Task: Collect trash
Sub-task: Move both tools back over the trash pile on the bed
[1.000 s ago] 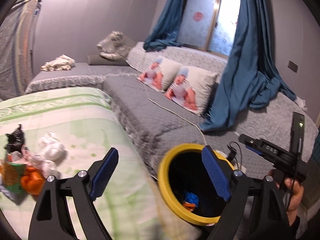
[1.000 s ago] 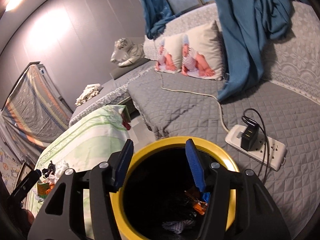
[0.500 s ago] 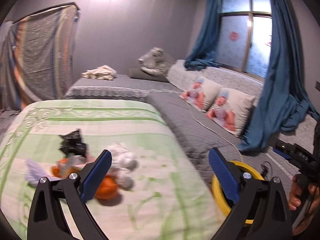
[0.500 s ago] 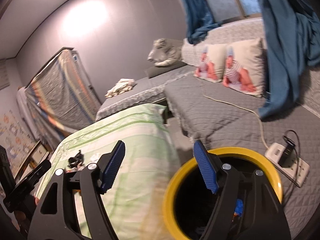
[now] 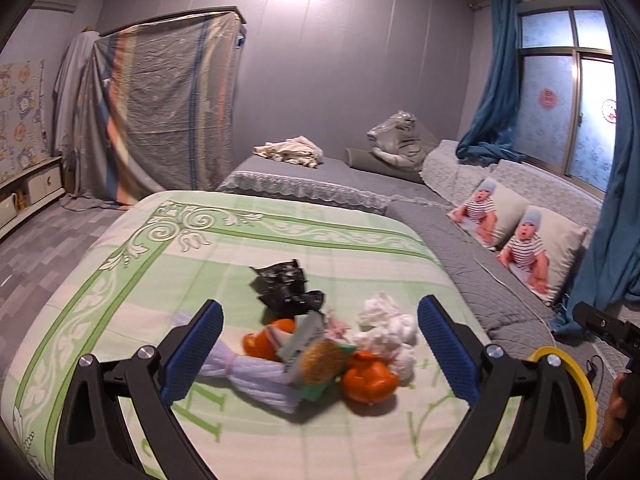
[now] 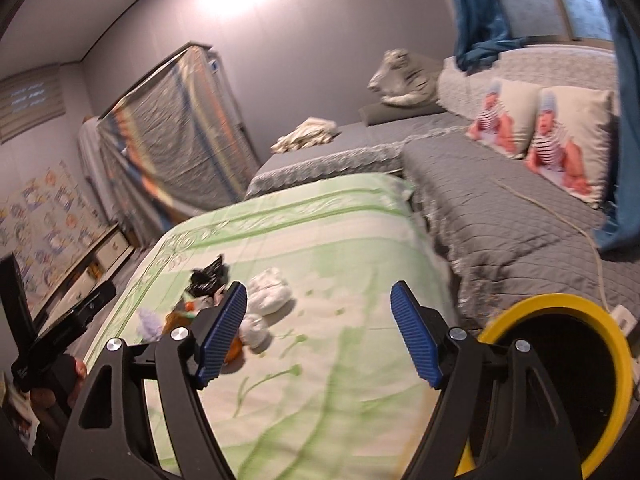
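Left wrist view: the left gripper (image 5: 320,344) has its jaws spread about as wide as they go, with nothing clamped. Framed between and just beyond the jaws, a heap of trash lies uncollected on the green bedspread (image 5: 120,280): a crumpled black wrapper (image 5: 286,290) farthest off, white tissue wads (image 5: 386,330) toward the right jaw, orange peel (image 5: 368,380), a snack packet (image 5: 316,356) and a pale lilac bundle (image 5: 248,374) toward the left jaw. The yellow-rimmed bin (image 5: 576,392) sits outside the right jaw, low at the edge. So most of the gathering appears left to do.

Right wrist view: the right gripper (image 6: 320,334) holds nothing, and its jaws are opening, roughly two-thirds apart, with only bare bedspread between them. The trash heap lies outside its left jaw; the bin stands outside its right jaw, its inside too dark to read.
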`<control>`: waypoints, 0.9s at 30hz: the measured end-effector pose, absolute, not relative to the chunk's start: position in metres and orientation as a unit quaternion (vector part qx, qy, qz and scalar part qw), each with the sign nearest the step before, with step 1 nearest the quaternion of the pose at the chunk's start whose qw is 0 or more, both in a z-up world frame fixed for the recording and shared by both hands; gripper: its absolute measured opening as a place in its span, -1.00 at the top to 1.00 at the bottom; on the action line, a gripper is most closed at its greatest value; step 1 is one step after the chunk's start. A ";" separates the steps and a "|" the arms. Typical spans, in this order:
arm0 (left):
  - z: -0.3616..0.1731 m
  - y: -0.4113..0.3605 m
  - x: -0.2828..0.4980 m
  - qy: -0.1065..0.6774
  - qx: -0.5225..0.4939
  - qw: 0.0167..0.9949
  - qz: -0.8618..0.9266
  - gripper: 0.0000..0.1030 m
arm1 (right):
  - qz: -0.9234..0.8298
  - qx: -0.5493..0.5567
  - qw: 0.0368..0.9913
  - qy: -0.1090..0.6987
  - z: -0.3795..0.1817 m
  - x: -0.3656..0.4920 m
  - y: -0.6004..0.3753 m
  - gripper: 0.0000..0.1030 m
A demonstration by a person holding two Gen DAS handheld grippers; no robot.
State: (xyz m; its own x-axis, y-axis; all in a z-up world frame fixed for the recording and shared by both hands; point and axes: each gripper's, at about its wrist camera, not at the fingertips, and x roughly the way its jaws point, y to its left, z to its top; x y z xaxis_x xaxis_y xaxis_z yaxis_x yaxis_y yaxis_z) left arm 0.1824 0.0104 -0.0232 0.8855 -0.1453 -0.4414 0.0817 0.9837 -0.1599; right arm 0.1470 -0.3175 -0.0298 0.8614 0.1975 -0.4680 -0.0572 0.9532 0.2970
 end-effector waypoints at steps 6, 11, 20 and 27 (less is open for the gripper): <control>-0.039 0.046 0.189 0.246 -0.090 0.965 -0.011 -0.83 | 0.113 0.112 0.946 0.284 -0.046 0.168 -0.274 -0.37; -0.057 0.072 0.197 0.266 -0.114 0.957 0.026 -0.83 | 0.145 0.088 0.934 0.313 -0.065 0.180 -0.235 -0.37; -0.089 0.103 0.220 0.312 -0.161 0.934 0.060 -0.83 | 0.187 0.046 0.915 0.354 -0.091 0.202 -0.187 -0.36; -0.101 0.105 0.233 0.332 -0.167 0.926 0.065 -0.83 | 0.198 0.026 0.906 0.374 -0.104 0.216 -0.167 -0.34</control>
State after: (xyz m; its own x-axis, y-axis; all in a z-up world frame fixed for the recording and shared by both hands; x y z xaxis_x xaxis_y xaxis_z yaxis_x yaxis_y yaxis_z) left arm 0.2325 0.1050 -0.1014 0.7714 0.0103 -0.6363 -0.2323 0.9354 -0.2665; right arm 0.2156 -0.1670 -0.1043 0.6418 0.3776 -0.6675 -0.3385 0.9205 0.1952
